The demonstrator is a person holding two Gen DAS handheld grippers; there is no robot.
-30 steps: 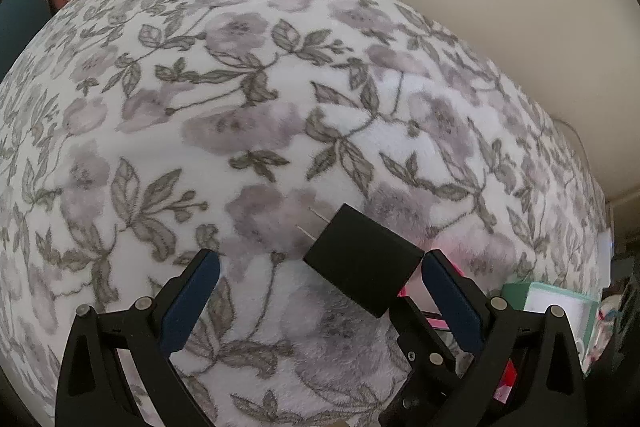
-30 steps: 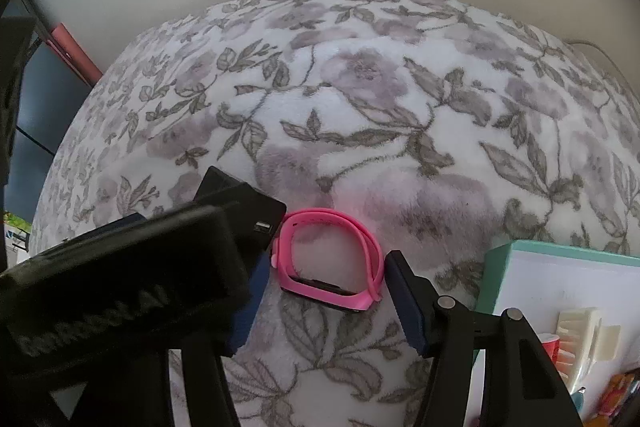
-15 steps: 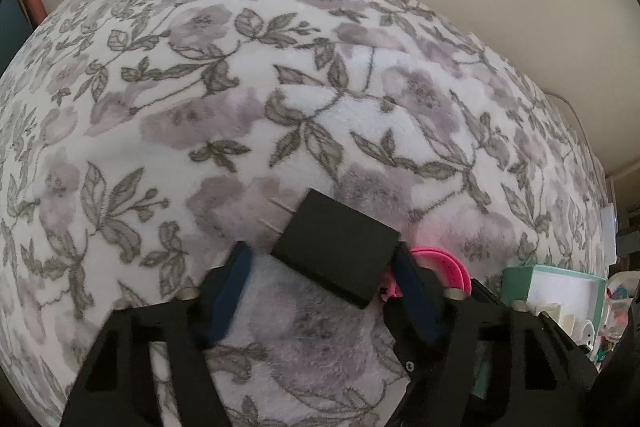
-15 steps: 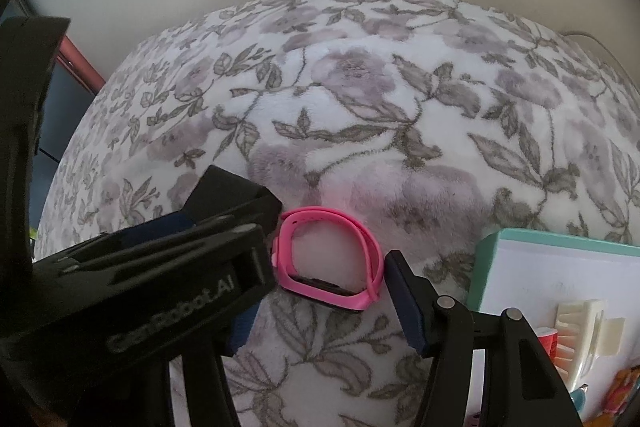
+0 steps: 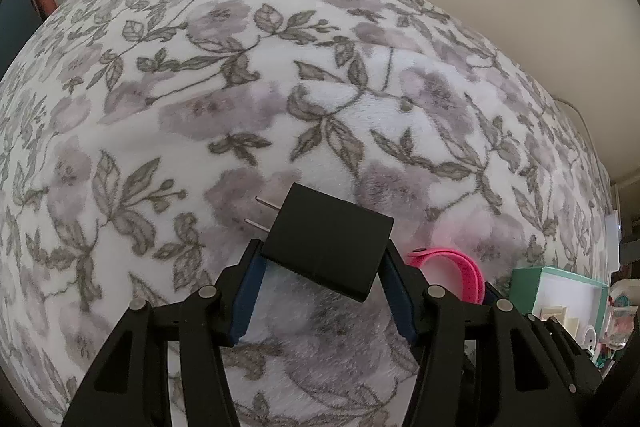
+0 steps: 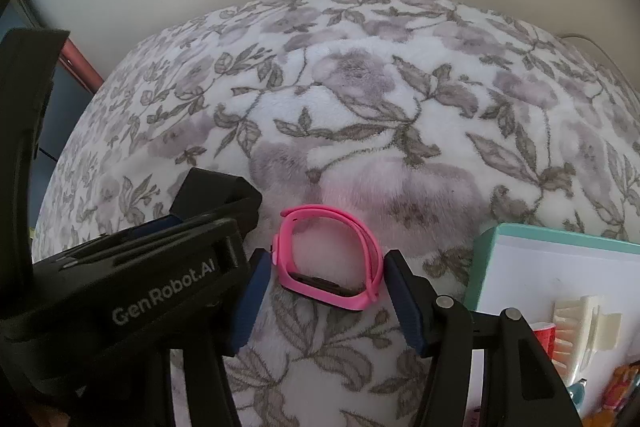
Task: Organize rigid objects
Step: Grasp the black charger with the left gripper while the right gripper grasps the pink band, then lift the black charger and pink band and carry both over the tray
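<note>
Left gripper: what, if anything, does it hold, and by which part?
The left gripper clamps the black plug adapter by its two opposite side faces, prongs pointing left.

I see a black wall charger [image 5: 328,247], a flat rectangular block with two bare metal prongs sticking out of its far-left end. It sits tilted, pinched at its two sides between the blue pads [image 5: 246,291] of my left tool [image 5: 320,267], just above the floral blanket [image 5: 280,87]. Just to its right lies a pink wristband [image 6: 328,259], a closed silicone loop with a dark screen unit along its near side, standing on edge on the blanket. It sits between the pads [image 6: 404,303] of my right tool [image 6: 326,297], touching or nearly touching both; I can't tell which.
</note>
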